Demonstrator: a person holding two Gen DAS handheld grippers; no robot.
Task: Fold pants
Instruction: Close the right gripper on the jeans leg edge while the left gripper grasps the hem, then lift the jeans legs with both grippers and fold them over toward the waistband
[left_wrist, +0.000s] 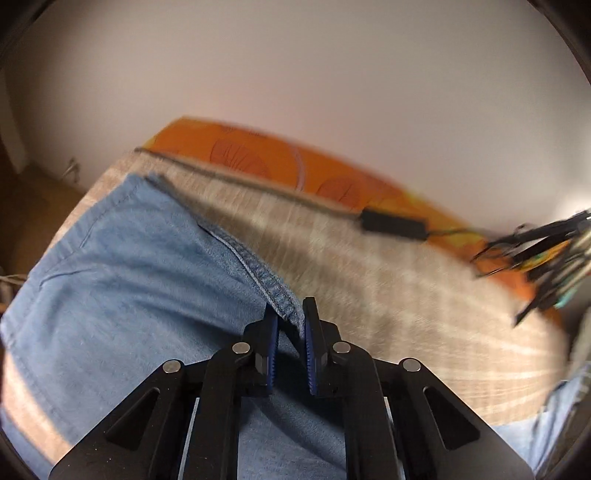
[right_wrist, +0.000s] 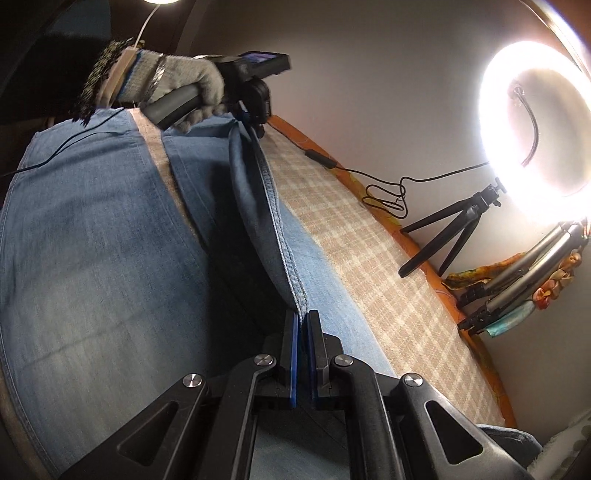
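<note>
A checked blanket (right_wrist: 369, 258) covers the bed beside a glowing ring light (right_wrist: 532, 129). On that blanket lie the pants (right_wrist: 92, 240), outer seam pinched by the right gripper (right_wrist: 302, 325) and left gripper (left_wrist: 290, 317), likely for folding 1 leg over.

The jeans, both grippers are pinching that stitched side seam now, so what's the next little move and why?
Probably lift both ends together and carry the seam across onto the other leg. The left gripper and right gripper are each shut on the jeans seam, which stretches taut between them, with the second leg lying flat alongside.
</note>
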